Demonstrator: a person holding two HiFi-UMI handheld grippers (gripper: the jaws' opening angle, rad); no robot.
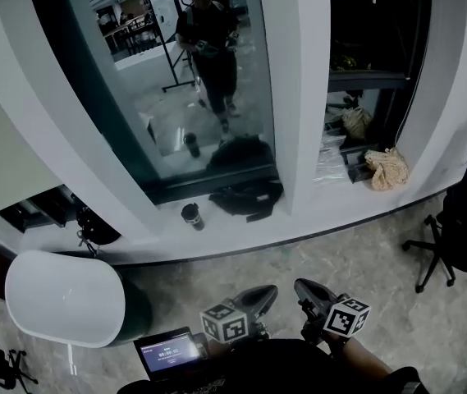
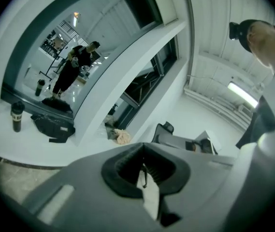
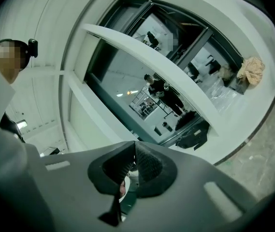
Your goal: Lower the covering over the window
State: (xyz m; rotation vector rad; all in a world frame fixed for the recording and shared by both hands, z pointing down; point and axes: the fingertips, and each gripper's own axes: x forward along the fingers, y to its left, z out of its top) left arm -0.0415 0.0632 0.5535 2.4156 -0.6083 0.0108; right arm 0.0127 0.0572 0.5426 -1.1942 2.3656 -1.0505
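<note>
**Item:** window (image 1: 176, 80), glass bare and reflecting the room. The covering is not in view (presumably rolled up above the frame).

**Sill** (image 1: 159, 224): carries a cup (image 1: 191, 215) and a black bag (image 1: 245, 197).

**Left tongs** (image 1: 271, 290) and **right tongs** (image 1: 300, 286): both clenched with nothing between them, held low and well apart from the glass.

**Step in hand, as judged:** the approach.

**To do it well:**
- Raise the tongs and find the cord or bottom rail.
- Spread one pair before reaching.
- Pull down steadily, clear of cup and bag.
</note>
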